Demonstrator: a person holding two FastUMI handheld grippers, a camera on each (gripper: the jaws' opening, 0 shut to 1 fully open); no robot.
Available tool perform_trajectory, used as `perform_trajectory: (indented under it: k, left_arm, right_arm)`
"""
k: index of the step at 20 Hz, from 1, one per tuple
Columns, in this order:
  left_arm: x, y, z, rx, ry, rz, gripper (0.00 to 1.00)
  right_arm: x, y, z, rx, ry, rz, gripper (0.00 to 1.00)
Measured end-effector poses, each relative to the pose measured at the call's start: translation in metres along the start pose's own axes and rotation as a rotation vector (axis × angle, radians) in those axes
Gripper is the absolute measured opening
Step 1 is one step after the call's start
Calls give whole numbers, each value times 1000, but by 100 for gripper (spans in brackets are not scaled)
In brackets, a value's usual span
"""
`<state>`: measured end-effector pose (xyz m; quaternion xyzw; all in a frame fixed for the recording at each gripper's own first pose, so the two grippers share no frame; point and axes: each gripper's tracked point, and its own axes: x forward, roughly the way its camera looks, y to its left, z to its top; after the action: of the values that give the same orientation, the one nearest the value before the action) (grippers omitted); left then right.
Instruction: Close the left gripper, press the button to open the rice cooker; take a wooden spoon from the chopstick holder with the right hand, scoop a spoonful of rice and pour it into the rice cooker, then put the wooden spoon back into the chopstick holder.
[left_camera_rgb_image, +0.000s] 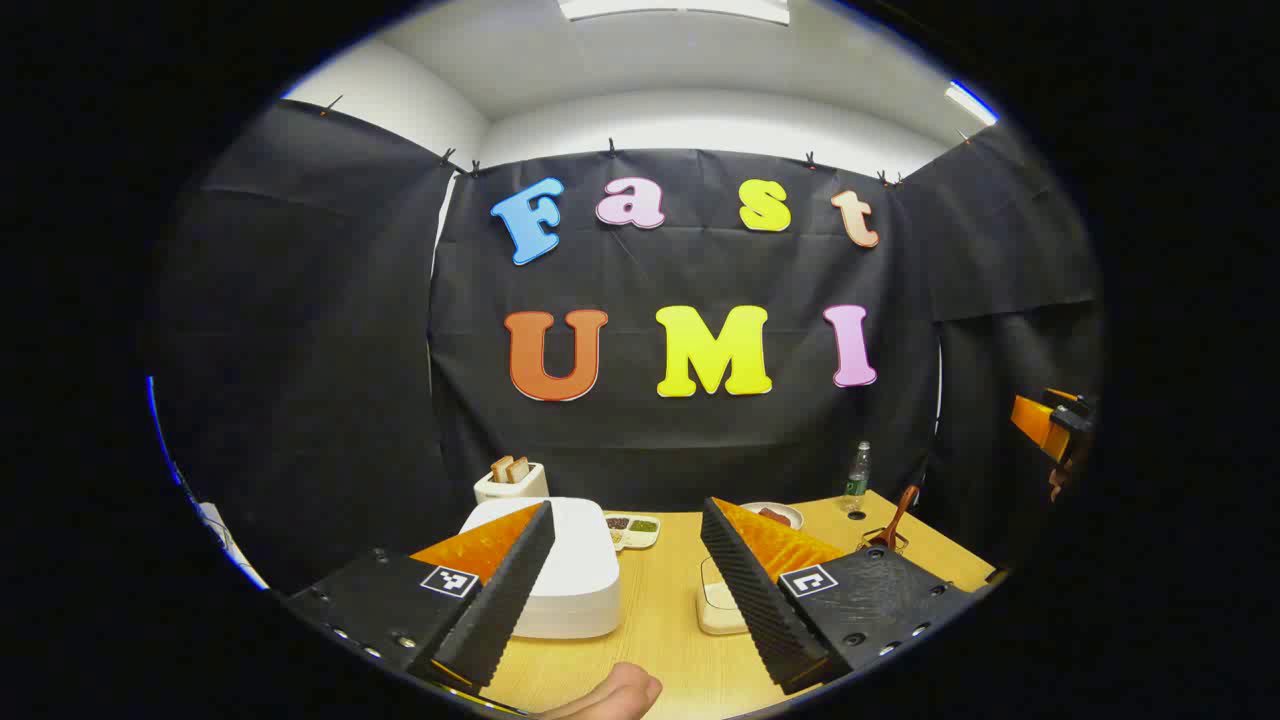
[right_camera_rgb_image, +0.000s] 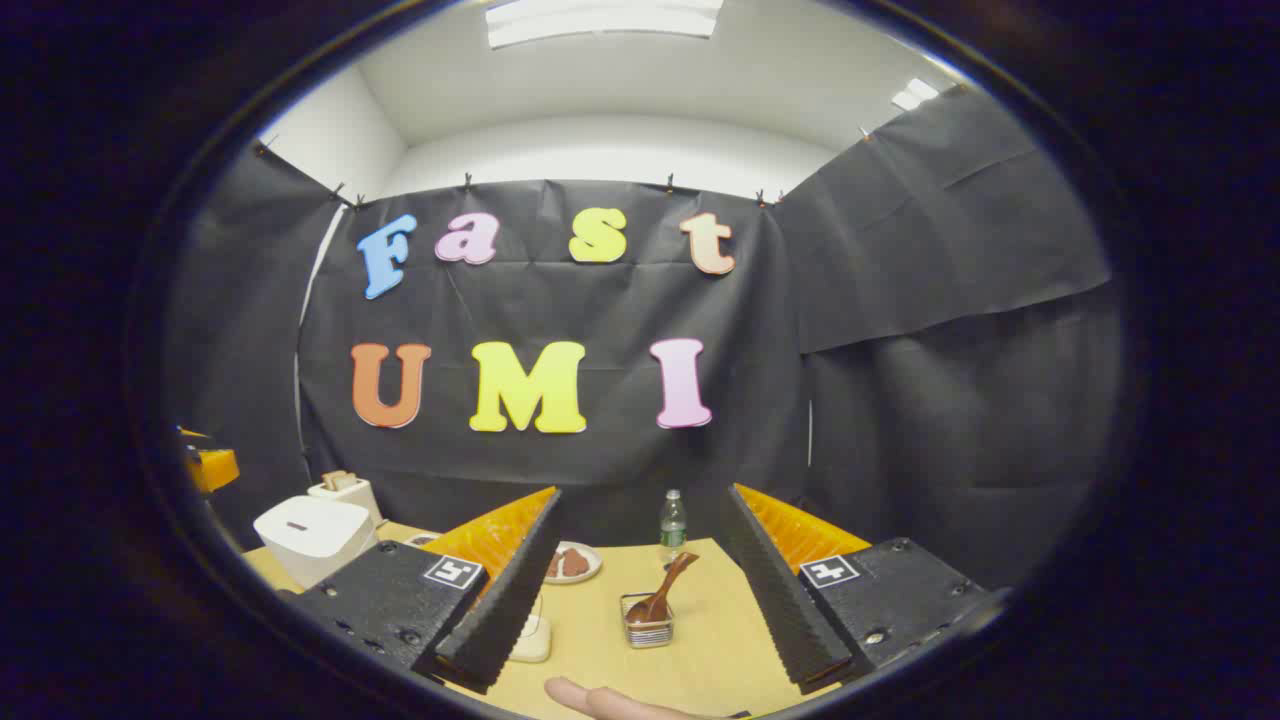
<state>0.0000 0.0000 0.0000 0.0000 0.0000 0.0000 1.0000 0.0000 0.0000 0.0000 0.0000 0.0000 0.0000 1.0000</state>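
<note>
The white rice cooker (left_camera_rgb_image: 560, 570) stands with its lid down at the table's left, just beyond my left gripper (left_camera_rgb_image: 628, 508), which is open and holds nothing. It also appears far left in the right gripper view as the rice cooker (right_camera_rgb_image: 312, 535). A brown wooden spoon (right_camera_rgb_image: 662, 592) leans in a small wire chopstick holder (right_camera_rgb_image: 648, 632), a short way ahead of my open, empty right gripper (right_camera_rgb_image: 646, 494). The spoon (left_camera_rgb_image: 898, 518) sits at the table's right in the left gripper view. A pale rice container (left_camera_rgb_image: 718, 602) rests mid-table, partly hidden behind a finger; it is the same container (right_camera_rgb_image: 532, 638) seen low down.
A toaster (left_camera_rgb_image: 510, 482) with bread stands behind the cooker. A divided tray (left_camera_rgb_image: 632, 528), a plate of brown food (right_camera_rgb_image: 572, 563) and a water bottle (right_camera_rgb_image: 673, 525) line the back of the wooden table (left_camera_rgb_image: 660, 620). A person's fingertip (left_camera_rgb_image: 612, 694) shows at the bottom.
</note>
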Motion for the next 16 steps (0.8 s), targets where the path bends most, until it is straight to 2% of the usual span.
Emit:
perform_trajectory:
  k: [8,12,16]
  left_arm:
    - [-1,5,-1,0,12,13,94]
    - [0,10,0,-63,25,1,94]
    - [3,18,-4,-47,35,14,94]
  right_arm:
    - [3,-11,-1,33,65,6,99]
    - [2,-10,0,22,65,5,99]
    - [4,-18,1,11,52,-9,100]
